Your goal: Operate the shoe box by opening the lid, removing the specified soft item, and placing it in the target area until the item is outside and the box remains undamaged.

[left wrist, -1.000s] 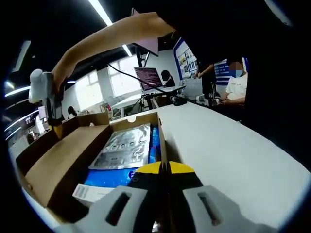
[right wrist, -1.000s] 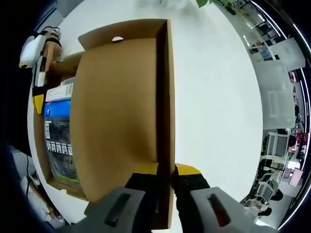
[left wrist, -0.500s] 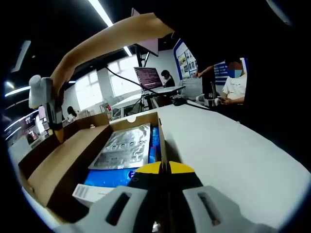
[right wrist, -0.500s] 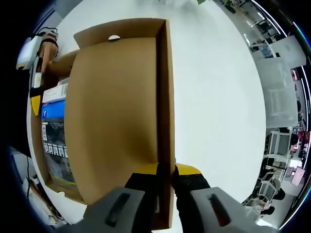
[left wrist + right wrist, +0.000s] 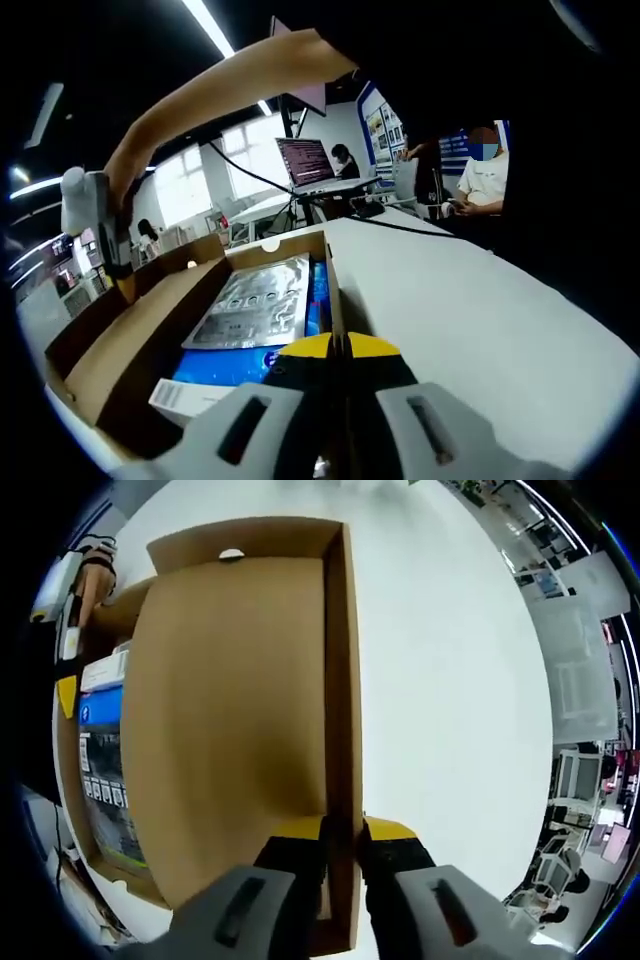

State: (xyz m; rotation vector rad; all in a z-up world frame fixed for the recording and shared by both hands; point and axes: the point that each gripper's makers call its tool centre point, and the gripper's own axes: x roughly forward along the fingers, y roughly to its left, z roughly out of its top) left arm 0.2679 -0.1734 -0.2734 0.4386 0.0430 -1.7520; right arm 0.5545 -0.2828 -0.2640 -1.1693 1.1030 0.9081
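Note:
A brown cardboard shoe box point(image 5: 333, 285) stands open on the white table point(image 5: 480, 320). Inside it lies a flat blue and silver package point(image 5: 255, 305). My left gripper point(image 5: 337, 346) is shut on the box's right wall. The lid point(image 5: 130, 330) is folded out to the left, and my right gripper point(image 5: 125, 287) holds its outer edge. In the right gripper view the right gripper point(image 5: 343, 826) is shut on the lid's rim, and the lid's inner face point(image 5: 230, 710) hides much of the box. The package point(image 5: 100, 770) shows past it, with the left gripper point(image 5: 65, 685) at the box's far side.
The person's bare arm point(image 5: 220, 80) reaches across above the box. Beyond the table's far end stand a laptop point(image 5: 305, 160) with a cable, and a seated person point(image 5: 487, 170). White table surface point(image 5: 440, 680) stretches beside the box.
The lid has swung slightly further with my right gripper on it, covering more of the package in the right gripper view. My left gripper has stayed on the box wall.

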